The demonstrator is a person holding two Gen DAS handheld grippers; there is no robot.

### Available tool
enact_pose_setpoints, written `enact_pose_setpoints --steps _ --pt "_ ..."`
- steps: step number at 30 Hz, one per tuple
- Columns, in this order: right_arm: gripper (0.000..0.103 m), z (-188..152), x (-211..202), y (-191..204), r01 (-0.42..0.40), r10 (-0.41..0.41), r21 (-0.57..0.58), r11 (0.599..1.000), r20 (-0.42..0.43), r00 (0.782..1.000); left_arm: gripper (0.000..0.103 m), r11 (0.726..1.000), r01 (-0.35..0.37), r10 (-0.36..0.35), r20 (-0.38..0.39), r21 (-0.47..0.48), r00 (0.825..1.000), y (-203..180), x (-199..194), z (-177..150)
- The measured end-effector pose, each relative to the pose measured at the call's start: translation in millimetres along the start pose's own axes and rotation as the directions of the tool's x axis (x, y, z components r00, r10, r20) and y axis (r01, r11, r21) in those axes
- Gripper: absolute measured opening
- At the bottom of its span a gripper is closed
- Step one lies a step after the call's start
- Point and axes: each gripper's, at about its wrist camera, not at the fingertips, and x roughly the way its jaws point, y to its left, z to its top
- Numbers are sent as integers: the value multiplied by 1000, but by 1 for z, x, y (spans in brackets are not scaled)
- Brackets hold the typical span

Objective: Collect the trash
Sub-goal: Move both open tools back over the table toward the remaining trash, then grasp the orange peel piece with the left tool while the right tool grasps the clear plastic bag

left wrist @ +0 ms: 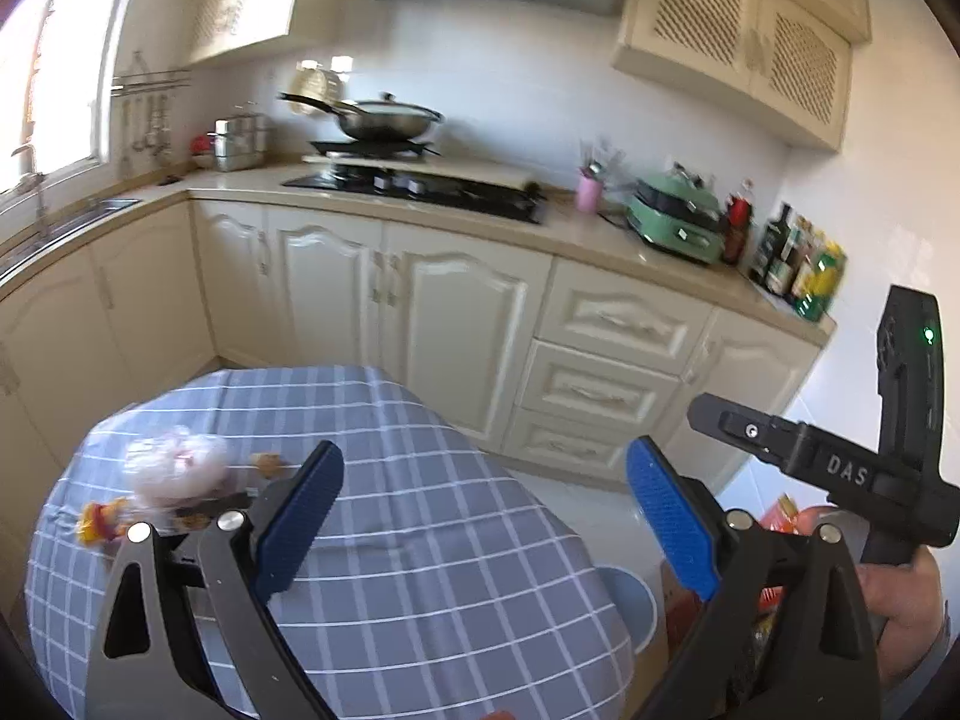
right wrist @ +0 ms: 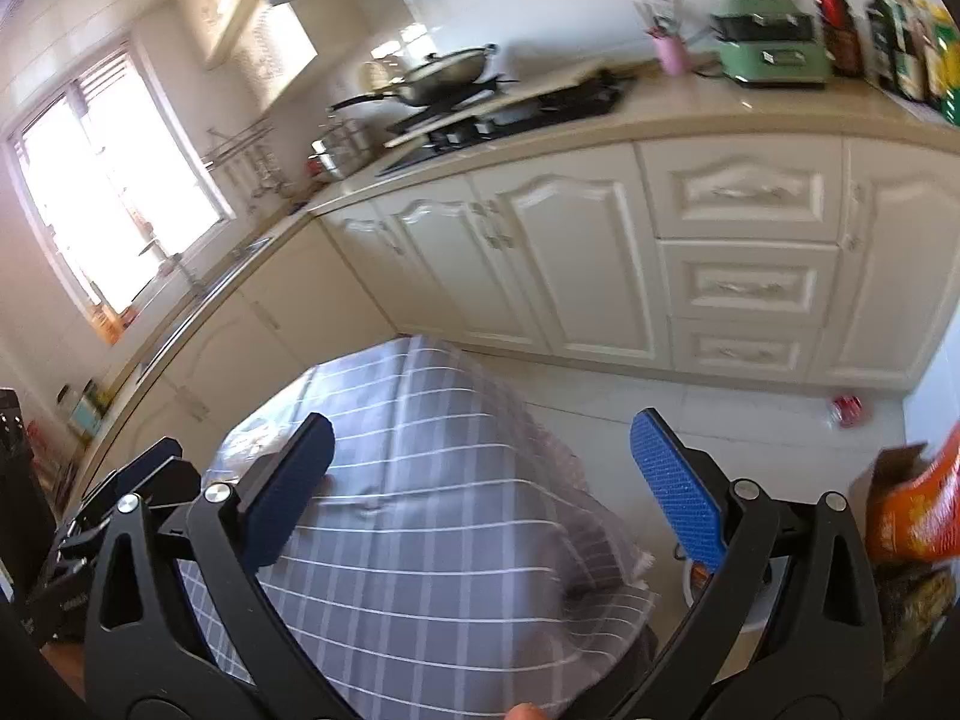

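Observation:
In the left wrist view my left gripper (left wrist: 486,510) hangs open over the checked tablecloth (left wrist: 420,540), nothing between its blue pads. Trash lies on the cloth to its left: a crumpled clear plastic bag (left wrist: 174,468), a yellow and red wrapper (left wrist: 99,522) and small brown scraps (left wrist: 267,463). My right gripper (right wrist: 480,492) is open too and empty, above the table's right side. Its black body (left wrist: 840,468) shows at the right of the left wrist view, held by a hand (left wrist: 900,600). An orange snack bag (right wrist: 918,516) sits low at the right.
A pale blue bin (left wrist: 630,600) stands on the floor by the table's right edge. A cardboard box (right wrist: 900,468) and a red can (right wrist: 846,409) are on the white floor. Cream cabinets (left wrist: 468,312) and a counter with a hob and wok (left wrist: 384,117) run behind.

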Motion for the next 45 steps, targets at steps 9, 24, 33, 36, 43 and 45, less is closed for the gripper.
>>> enact_pose_setpoints --steps 9,24,33,36,43,45 --pt "97 -15 25 94 -113 103 -205 972 -61 993 94 984 -160 166 82 -79 983 75 -60 -12" --pt "97 -84 112 204 -283 173 -391 876 -293 940 94 910 -354 361 -5 -218 932 196 -95 -69" --pt "81 -126 170 236 -351 163 -413 840 -424 891 94 872 -405 389 -112 -275 914 239 -84 -114" --pt "71 -134 188 246 -367 159 -410 835 -459 874 94 869 -409 387 -135 -279 912 246 -76 -119" --pt "33 -147 213 248 -413 187 -366 834 -517 835 94 878 -403 367 -176 -257 913 250 -54 -128" --pt "31 -145 208 246 -412 189 -367 834 -512 838 94 884 -398 359 -189 -244 914 249 -46 -130"
